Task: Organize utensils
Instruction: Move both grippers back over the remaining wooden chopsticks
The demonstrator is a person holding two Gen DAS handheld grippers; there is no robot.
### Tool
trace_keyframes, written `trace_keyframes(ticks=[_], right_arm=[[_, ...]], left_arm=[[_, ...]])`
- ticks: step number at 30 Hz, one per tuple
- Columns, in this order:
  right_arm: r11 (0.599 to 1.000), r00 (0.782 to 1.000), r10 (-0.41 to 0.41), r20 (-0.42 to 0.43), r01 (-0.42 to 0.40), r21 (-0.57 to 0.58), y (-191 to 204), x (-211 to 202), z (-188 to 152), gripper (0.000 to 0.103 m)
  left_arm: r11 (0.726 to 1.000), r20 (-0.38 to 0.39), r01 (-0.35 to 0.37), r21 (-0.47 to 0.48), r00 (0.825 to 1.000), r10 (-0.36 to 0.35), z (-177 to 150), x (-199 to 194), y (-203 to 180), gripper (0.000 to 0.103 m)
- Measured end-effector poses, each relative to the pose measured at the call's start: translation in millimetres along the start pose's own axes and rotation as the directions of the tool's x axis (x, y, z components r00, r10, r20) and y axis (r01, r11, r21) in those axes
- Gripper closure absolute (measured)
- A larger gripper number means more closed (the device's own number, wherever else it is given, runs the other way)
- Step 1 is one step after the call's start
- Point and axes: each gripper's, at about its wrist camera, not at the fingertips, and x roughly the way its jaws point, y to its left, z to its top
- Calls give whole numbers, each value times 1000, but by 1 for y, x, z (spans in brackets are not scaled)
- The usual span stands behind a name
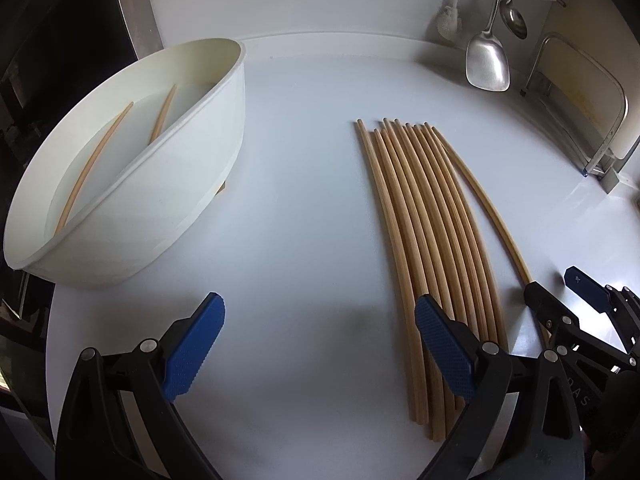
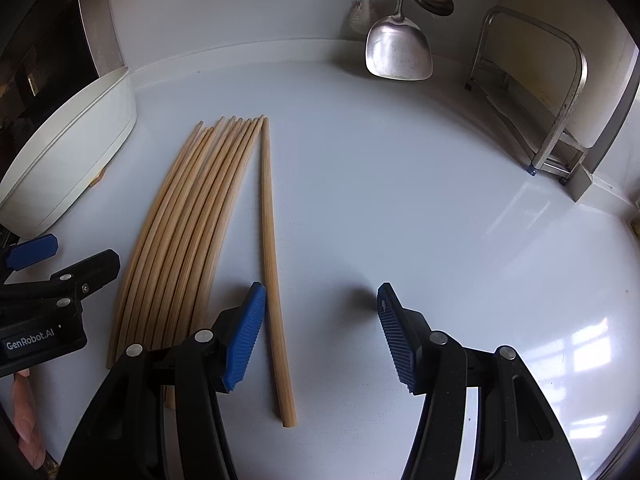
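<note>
- Two chopsticks already lie inside the white tub (image 1: 132, 168) at the left of the white surface (image 2: 400, 184); a tight row of chopsticks (image 1: 424, 240) rests flat mid-surface, and one single chopstick (image 2: 272, 264) lies just beside the row, slightly apart on its right.
- Both sets of fingers stand open and empty: the left gripper (image 1: 316, 344) hovers with its right pad over the near end of the row, and the right gripper (image 2: 320, 332) has the single chopstick just inside its left pad.
- Risk: closing the right fingers from this offset could push the stick sideways into the row instead of pinching it, or roll it away.
- Risk: the sticks are thin and round; a grip near one end would likely let the far tip droop and swing.
- Risk: the two grippers sit close together, so a sideways sweep may knock them against each other or scatter the row.
- Room: open surface lies right of the single stick; a hanging spatula (image 2: 398, 52) and metal rack (image 2: 560, 92) stand well back.
</note>
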Motion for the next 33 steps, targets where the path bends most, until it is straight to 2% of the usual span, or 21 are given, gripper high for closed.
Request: trace_keyframes(ticks=[14, 26, 33], right_arm=[[1000, 1000, 19, 5, -18, -10, -1, 1, -2, 47], [1000, 1000, 22, 13, -22, -7, -5, 4, 0, 47], [999, 999, 29, 33, -28, -42, -1, 9, 4, 47]], left_arm=[[1000, -11, -6, -12, 1000, 5, 4, 13, -4, 7], [999, -20, -49, -11, 999, 49, 1, 16, 0, 7], [999, -23, -48, -12, 999, 48, 4, 19, -4, 7]])
